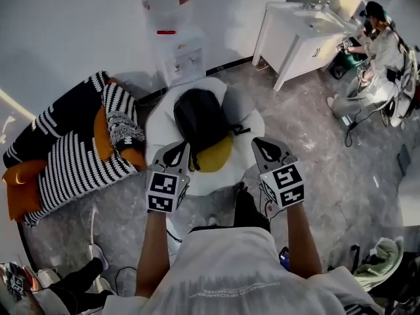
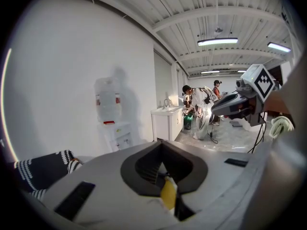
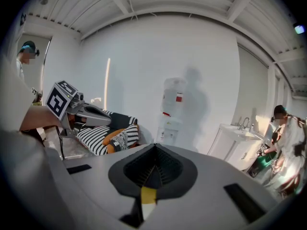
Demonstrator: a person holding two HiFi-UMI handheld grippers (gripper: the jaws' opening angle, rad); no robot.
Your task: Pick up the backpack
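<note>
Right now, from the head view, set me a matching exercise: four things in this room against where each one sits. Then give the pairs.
Things:
1 backpack
2 water dispenser
3 sink cabinet
4 striped cushions

Places:
A far right, beside a crouching person
B on the white seat
C left of the seat
D against the wall, behind the seat

Pairs: 1-B; 2-D; 3-A; 4-C

Mock-home studio: striped sofa (image 1: 72,159), water dispenser (image 1: 178,48), vanity sink (image 1: 298,35), industrial ceiling (image 2: 216,13)
</note>
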